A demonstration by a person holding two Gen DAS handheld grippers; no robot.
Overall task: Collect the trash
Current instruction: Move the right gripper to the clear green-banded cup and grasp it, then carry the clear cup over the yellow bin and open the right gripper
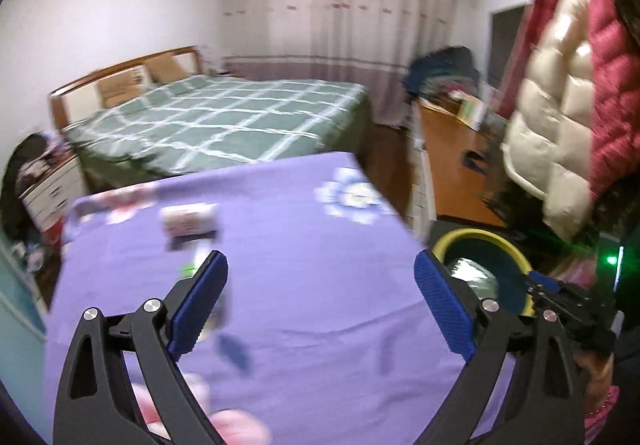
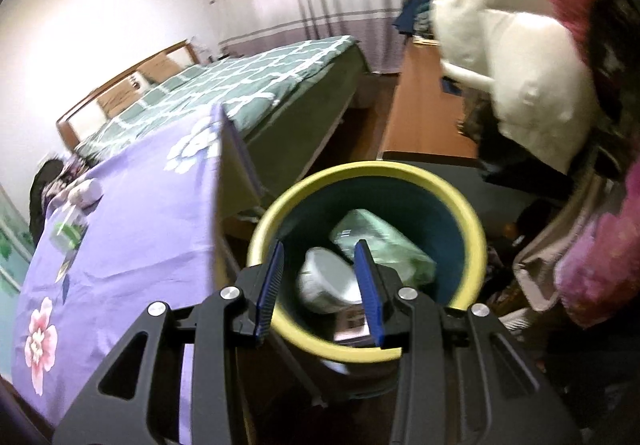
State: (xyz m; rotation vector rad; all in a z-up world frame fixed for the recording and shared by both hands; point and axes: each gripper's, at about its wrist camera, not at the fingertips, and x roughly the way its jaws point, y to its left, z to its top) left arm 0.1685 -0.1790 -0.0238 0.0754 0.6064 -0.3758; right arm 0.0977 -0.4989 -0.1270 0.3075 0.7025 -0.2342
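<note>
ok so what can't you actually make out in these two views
- Left wrist: the small carton on the purple cloth is motion-blurred, print unreadable.
- Left wrist: the bin is half hidden by the left tongs.
- Right wrist: the right tongs cover part of the bin's contents.

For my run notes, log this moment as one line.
left gripper open over purple tablecloth | right gripper open, empty, above yellow-rimmed bin | bin holds trash

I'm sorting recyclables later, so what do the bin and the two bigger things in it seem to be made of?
Bin: likely plastic, smooth yellow rim, dark teal inside, faint sheen.
White tub: probably thin plastic or foam, with a matte, molded shape.
Green pack: looks like soft plastic film, glossy and wrinkled.
Blur leaves all three uncertain.
</note>
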